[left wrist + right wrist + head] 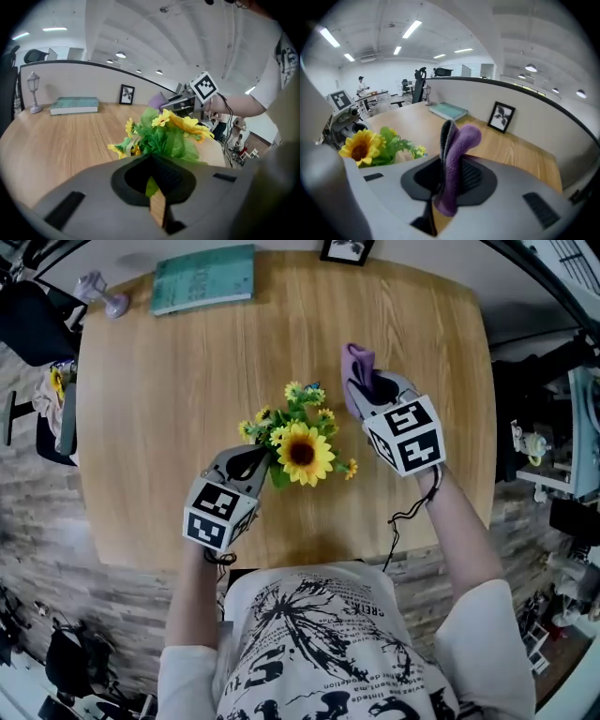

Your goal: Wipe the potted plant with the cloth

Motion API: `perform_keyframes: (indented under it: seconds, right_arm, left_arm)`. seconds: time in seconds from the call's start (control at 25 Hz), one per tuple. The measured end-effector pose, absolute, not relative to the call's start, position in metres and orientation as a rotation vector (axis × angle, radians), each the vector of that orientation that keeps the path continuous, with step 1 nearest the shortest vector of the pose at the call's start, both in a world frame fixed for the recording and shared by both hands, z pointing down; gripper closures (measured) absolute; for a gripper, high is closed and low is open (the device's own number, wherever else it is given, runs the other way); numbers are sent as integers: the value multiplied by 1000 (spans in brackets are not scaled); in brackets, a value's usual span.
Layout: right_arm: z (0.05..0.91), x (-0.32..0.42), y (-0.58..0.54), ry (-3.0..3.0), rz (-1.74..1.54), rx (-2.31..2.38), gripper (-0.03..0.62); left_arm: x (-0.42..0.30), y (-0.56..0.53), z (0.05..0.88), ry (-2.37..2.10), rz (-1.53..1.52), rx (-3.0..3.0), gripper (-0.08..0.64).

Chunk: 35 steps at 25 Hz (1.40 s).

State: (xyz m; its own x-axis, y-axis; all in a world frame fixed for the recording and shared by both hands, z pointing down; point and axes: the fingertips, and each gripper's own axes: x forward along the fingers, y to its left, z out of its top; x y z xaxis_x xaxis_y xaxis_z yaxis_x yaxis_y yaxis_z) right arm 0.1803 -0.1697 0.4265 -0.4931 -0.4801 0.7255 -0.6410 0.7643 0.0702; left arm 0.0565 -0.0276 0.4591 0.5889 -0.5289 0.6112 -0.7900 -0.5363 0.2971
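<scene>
While left gripper [249, 461] clamps a leaf [151, 186] and right gripper [371, 390] pinches the cloth [358, 362], a hard wipe could topple the potted plant [300, 451].

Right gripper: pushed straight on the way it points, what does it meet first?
Probably the bare tabletop; the right gripper, shut on the purple cloth, aims past the plant on its left.

Left tool [262, 457], right tool [362, 386], both clamped.

The right gripper [448, 135] had its jaws pinched on a purple cloth [460, 145] sticking up between them. The potted plant [370, 147] stood nearby; a framed picture [501, 117] leaned at the table's [513, 152] far edge.
</scene>
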Motion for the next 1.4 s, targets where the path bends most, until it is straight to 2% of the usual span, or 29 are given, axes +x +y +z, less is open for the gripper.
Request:
perform_keyframes:
  seconds: [0.36, 0.64, 1.04, 1.4]
  right_arm:
    - [419, 67, -201, -2327, 22, 383, 512]
    - [444, 6, -155, -2320, 62, -29, 512]
    - [474, 13, -113, -2181, 194, -319, 517]
    - [473, 42, -91, -2091, 183, -552, 518]
  left_arm:
    - [56, -30, 458, -1121, 573, 2161, 558]
    - [54, -32, 456, -1156, 531, 2120, 558]
    - [56, -31, 458, -1207, 522, 2048, 557]
    - [54, -33, 460, -1249, 525, 2022, 558]
